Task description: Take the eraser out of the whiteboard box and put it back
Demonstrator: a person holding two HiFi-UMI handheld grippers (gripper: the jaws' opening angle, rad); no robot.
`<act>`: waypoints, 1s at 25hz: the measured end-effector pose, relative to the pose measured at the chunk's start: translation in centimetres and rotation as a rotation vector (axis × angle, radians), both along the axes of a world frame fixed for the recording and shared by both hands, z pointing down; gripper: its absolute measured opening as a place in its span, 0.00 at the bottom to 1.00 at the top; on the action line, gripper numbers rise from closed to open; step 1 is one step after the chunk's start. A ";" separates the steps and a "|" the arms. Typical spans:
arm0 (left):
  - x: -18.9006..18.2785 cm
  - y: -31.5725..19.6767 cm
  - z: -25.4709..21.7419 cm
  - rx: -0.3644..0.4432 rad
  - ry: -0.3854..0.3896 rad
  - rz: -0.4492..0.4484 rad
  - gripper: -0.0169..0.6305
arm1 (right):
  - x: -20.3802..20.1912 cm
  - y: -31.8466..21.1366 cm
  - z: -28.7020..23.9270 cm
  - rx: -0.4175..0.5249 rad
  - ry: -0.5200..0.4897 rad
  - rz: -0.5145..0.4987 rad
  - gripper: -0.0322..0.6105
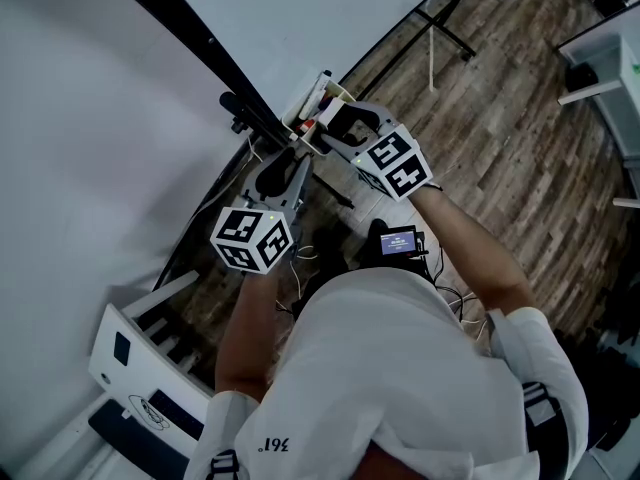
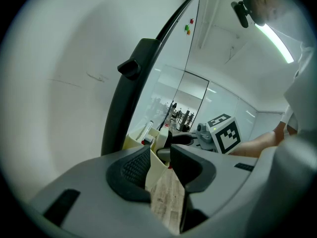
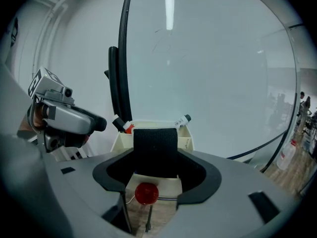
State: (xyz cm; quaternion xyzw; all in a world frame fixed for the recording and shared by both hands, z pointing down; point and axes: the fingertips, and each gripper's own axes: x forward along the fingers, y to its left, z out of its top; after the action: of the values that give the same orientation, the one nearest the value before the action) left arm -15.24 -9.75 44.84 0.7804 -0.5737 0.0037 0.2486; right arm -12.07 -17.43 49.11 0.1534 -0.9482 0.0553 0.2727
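The cream whiteboard box [image 1: 312, 98] hangs on the whiteboard's lower edge, with markers [image 3: 181, 121] standing in it. My right gripper [image 1: 332, 133] is shut on the black eraser [image 3: 155, 150], which fills the space between the jaws right in front of the box [image 3: 151, 142]. My left gripper [image 1: 297, 160] is just below and to the left. In the left gripper view its jaws [image 2: 161, 165] close on the box's cream side wall [image 2: 156, 175]. The right gripper's marker cube [image 2: 223, 133] shows beyond it.
The whiteboard [image 1: 90, 118] fills the left side, and its black frame leg [image 2: 130, 103] runs up beside the box. A red round knob [image 3: 146, 193] sits under the box. A white rack [image 1: 150, 353] and a small screen device [image 1: 399, 240] stand on the wooden floor.
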 end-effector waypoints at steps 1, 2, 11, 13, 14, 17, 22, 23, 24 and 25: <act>0.0 0.0 0.0 -0.001 0.001 0.001 0.21 | 0.0 0.0 0.0 -0.002 0.000 -0.002 0.46; 0.0 0.1 0.0 -0.001 0.001 0.003 0.21 | 0.0 0.0 0.0 -0.005 0.000 -0.003 0.46; 0.2 0.1 -0.3 0.006 0.003 0.018 0.21 | 0.2 0.0 -0.3 -0.045 -0.031 0.027 0.46; 0.2 0.2 -0.4 0.008 0.003 0.020 0.21 | 0.3 0.0 -0.5 -0.038 -0.033 0.034 0.46; 0.1 0.2 -0.4 0.009 0.003 0.021 0.21 | 0.4 0.0 -0.5 -0.035 -0.033 0.037 0.47; 0.0 0.1 -0.5 0.014 0.006 0.021 0.21 | 0.6 -0.1 -0.8 -0.027 -0.034 0.047 0.47; 0.2 0.1 -1.0 0.026 0.006 0.024 0.21 | 1.4 -0.4 -1.4 -0.007 -0.039 0.078 0.47; 0.3 0.1 -1.0 0.029 0.005 0.026 0.21 | 1.7 -0.6 -1.5 -0.002 -0.041 0.095 0.47; 0.4 0.2 -1.1 0.030 0.004 0.027 0.21 | 2.0 -0.9 -1.7 0.002 -0.042 0.113 0.46; 0.5 0.2 -1.2 0.032 0.003 0.028 0.21 | 2.4 -1.1 -1.9 0.006 -0.044 0.130 0.46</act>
State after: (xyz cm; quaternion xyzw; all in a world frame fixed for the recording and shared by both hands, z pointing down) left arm -14.77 -9.54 43.61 0.7923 -0.5623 -0.0034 0.2369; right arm -9.68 -18.57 47.24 0.2141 -0.9421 0.0735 0.2474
